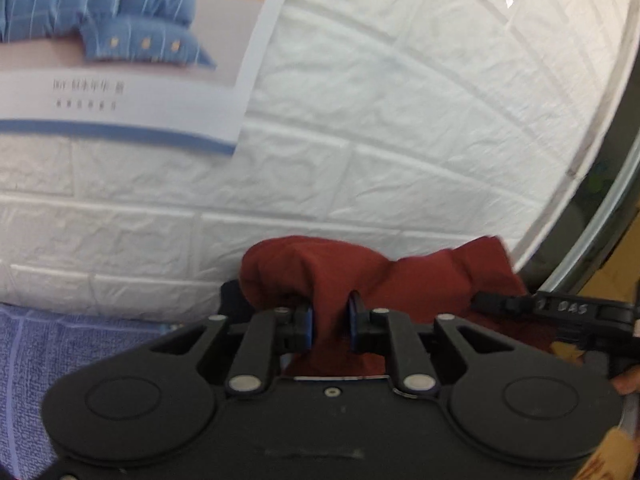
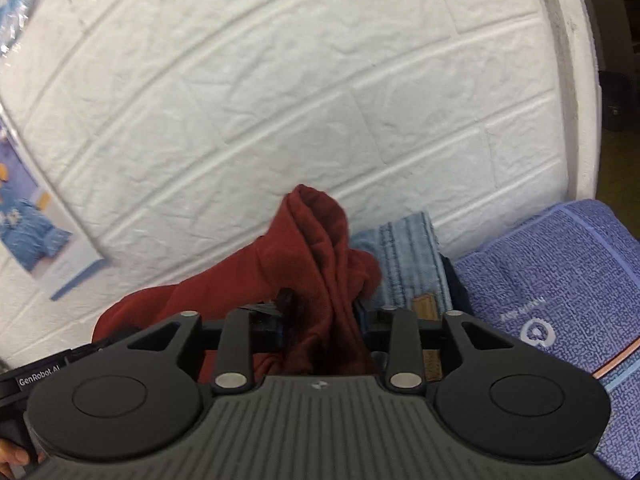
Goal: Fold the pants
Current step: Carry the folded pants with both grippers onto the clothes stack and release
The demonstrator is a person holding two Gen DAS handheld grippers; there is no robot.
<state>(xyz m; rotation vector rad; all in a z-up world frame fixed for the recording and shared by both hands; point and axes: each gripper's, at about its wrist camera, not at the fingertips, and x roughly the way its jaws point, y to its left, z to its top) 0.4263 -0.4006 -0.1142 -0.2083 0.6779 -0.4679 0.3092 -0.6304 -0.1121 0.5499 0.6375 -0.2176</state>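
The dark red pants (image 1: 360, 276) are bunched and held up in front of a white brick-pattern wall. My left gripper (image 1: 330, 326) is shut on a fold of the red cloth, which bulges over both blue pads. My right gripper (image 2: 324, 320) is shut on another bunch of the same pants (image 2: 316, 248), which rises in a peak above the fingers. The cloth spans from one gripper to the other. The right gripper's body shows at the right edge of the left wrist view (image 1: 560, 312). The rest of the pants hangs out of sight below.
A blue woven cloth (image 2: 560, 288) covers the surface at the right, and it also shows in the left wrist view (image 1: 60, 352). Folded light-blue jeans (image 2: 412, 264) lie against the wall behind the right gripper. A bedding poster (image 1: 120, 48) hangs on the wall.
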